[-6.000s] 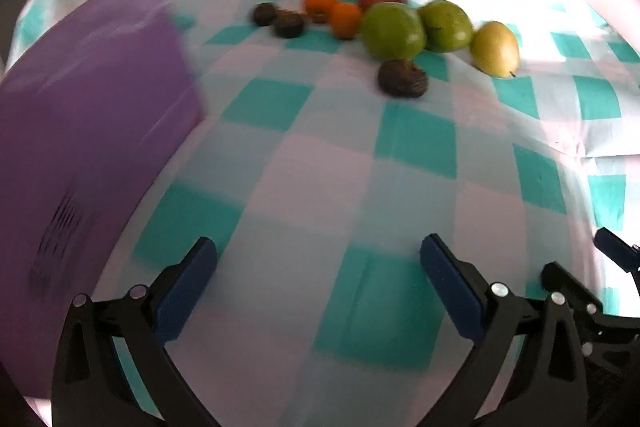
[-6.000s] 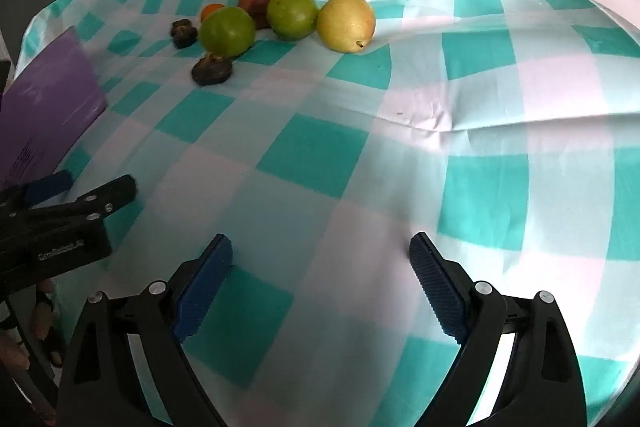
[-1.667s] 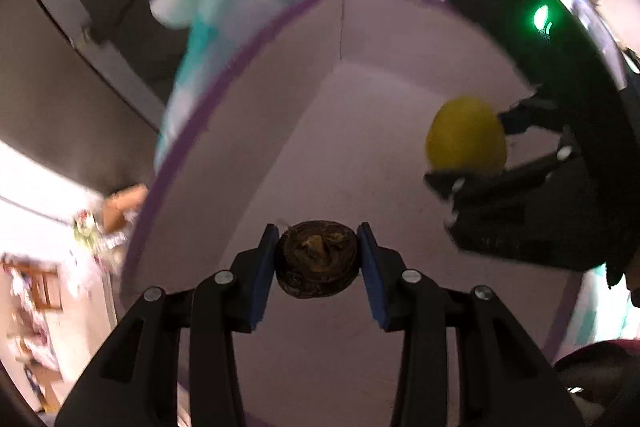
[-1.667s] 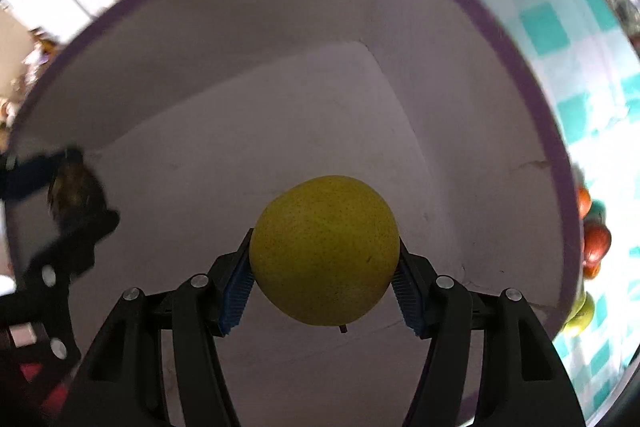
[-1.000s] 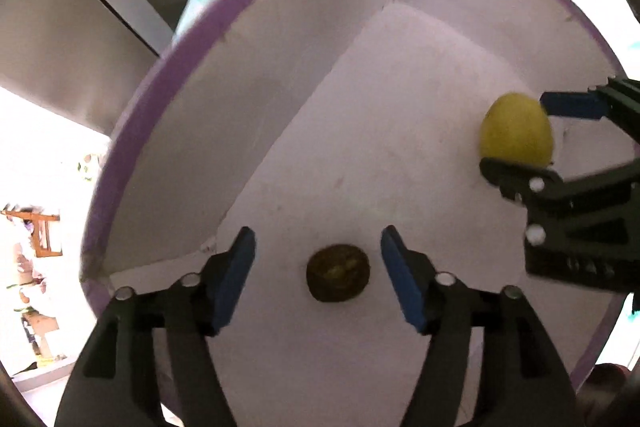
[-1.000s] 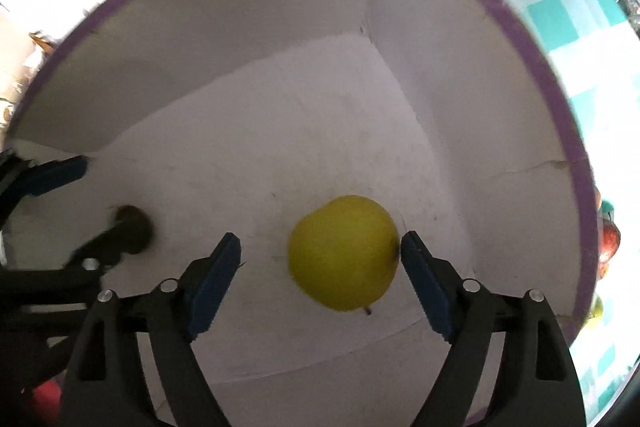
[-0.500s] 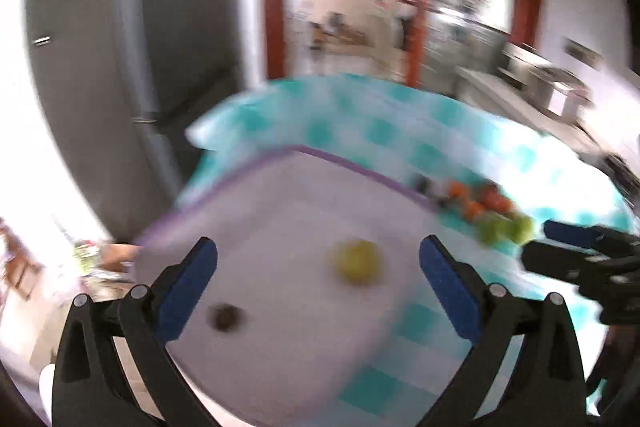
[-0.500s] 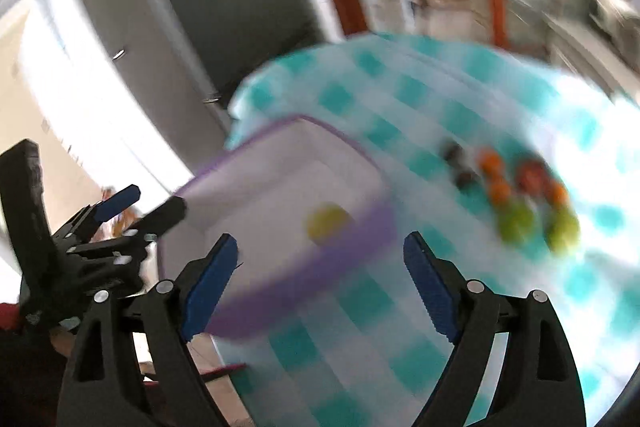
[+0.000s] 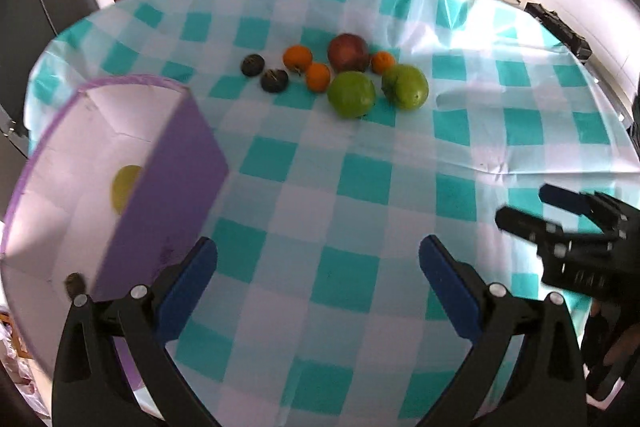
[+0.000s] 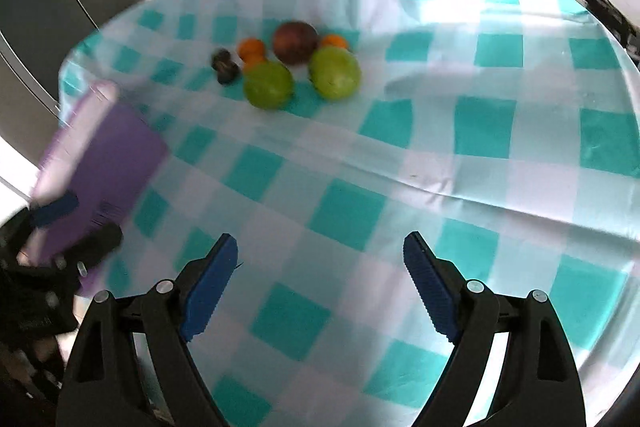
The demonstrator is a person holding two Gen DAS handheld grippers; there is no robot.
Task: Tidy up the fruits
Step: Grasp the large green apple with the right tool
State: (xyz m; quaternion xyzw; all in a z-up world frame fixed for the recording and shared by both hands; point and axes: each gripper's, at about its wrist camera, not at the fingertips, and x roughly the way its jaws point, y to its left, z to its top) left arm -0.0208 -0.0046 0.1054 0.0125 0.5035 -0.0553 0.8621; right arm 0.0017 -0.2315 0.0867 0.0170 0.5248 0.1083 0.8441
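The purple box (image 9: 168,187) contains a yellow fruit (image 9: 125,187) and a small dark fruit (image 9: 75,282), both visible only in the left wrist view; the right wrist view shows just its outer wall. The remaining fruits (image 9: 340,73) lie clustered on the desk (image 9: 360,187) beyond the box. The left hand-held gripper (image 9: 318,279) and right hand-held gripper (image 10: 320,283) are both spread wide, holding nothing.

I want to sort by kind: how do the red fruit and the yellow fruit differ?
The red fruit is dark red; the yellow fruit is pale yellow. The red fruit lies on the cloth among other fruits; the yellow fruit lies in the purple box, half hidden by its wall. Both are round and not gripped.
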